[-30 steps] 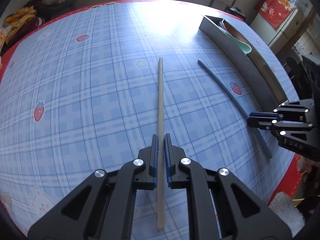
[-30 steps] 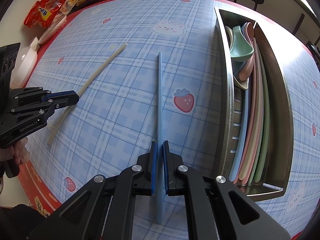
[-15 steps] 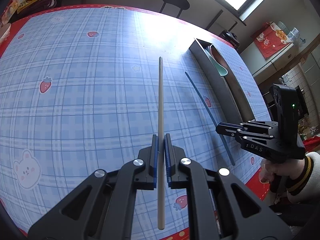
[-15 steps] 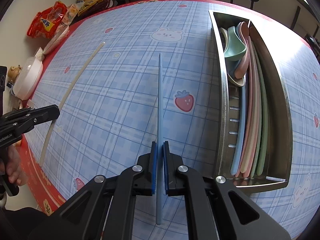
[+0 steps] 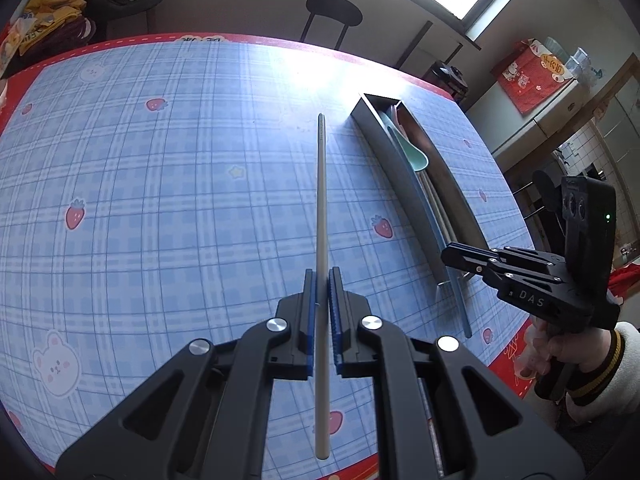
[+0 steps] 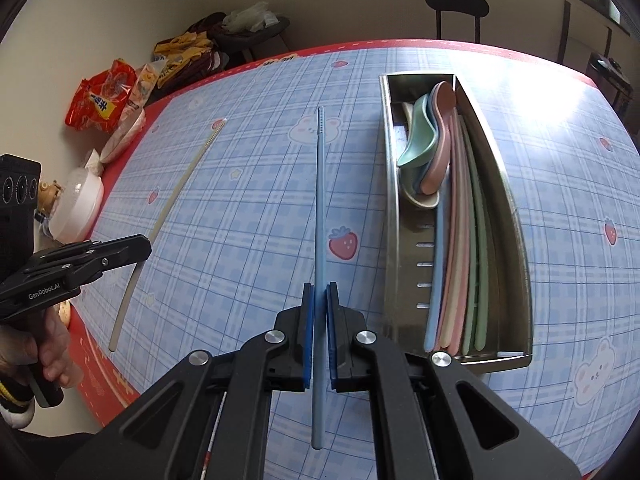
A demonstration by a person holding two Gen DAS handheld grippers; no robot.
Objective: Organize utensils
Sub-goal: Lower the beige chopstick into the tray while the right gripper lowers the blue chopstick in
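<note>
Spanning the scene, the blue checked table (image 5: 160, 200) carries a steel tray (image 6: 516, 240) of utensils at far right. Both hands angle downward above it: left gripper (image 5: 322, 280) clamps a beige chopstick (image 5: 322, 200), right gripper (image 6: 319, 292) a blue chopstick (image 6: 319, 200).

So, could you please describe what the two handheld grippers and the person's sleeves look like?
Both the left gripper and right gripper are black angular frames with silver screws and blue ribbed finger pads. White lettering marks their sides; the right one's rear block shows a green light. The sleeve is fluffy white with a dark, yellow-striped cuff.
</note>
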